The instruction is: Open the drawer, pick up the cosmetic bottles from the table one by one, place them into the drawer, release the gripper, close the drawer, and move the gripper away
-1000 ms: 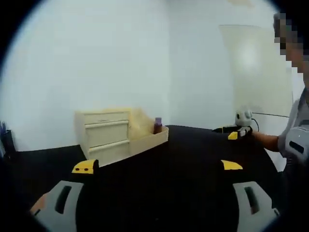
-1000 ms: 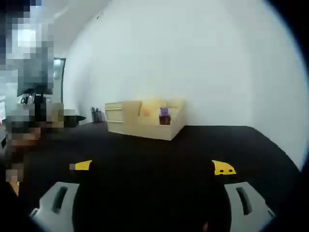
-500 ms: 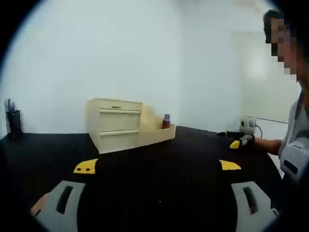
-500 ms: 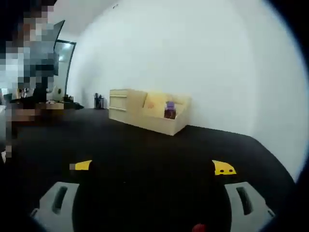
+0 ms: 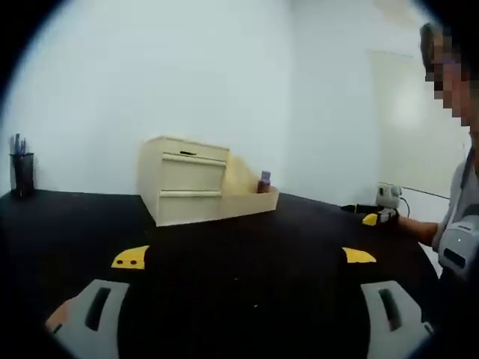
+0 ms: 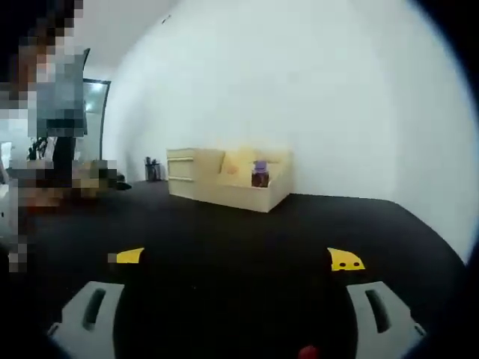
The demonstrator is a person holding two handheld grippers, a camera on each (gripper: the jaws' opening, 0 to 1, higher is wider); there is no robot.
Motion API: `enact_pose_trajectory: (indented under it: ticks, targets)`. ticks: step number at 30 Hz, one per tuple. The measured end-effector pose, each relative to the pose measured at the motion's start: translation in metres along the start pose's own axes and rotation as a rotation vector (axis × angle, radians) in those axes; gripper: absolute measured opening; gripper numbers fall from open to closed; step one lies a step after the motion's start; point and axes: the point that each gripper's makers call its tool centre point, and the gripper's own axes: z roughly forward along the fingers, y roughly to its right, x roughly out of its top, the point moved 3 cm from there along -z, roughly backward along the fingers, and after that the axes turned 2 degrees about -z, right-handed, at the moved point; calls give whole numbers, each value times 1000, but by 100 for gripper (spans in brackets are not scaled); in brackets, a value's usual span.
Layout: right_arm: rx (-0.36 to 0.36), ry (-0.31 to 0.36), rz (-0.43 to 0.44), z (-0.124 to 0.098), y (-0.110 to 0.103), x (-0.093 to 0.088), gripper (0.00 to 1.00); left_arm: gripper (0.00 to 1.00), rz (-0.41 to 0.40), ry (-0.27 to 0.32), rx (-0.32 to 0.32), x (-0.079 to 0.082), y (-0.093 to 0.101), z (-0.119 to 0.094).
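left hand-held gripper wide open, empty, right hand-held gripper likewise

A black counter stretched out to a white wall, its dark top carrying only a few items. A pale wooden drawer unit stood on it toward the far side, its bottom drawer pulled out over the surface; from the right gripper view the same unit sat at mid-distance with the drawer open toward the counter's right. Well apart from the unit, a dark pen cup stood near the counter's far left edge in the left gripper view. A cable lay at the counter's right edge.
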Motion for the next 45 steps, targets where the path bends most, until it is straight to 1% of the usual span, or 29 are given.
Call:
enact_pose_trajectory:
  ticks: [5,10,15,22,26,32,45]
  targets:
    - [0,11,21,-1,0,1,90,96,9,-7,3,-1,1,0]
    - [-2,9,20,-1,1,1,89,96,7,-8,14,0,-2,-1]
    - [-7,19,32,-3,3,2,89,96,6,-2,24,-1,4,-1]
    - [-17,29,47,-5,6,3,88,96,23,-14,32,-3,6,-1]
    - [-20,40,60,-7,7,5,88,96,14,3,36,0,5,-2]
    - [-19,40,70,-6,8,5,87,96,-5,27,40,4,2,-4]
    - [-24,28,57,-5,9,2,86,96,12,20,23,3,3,-2]
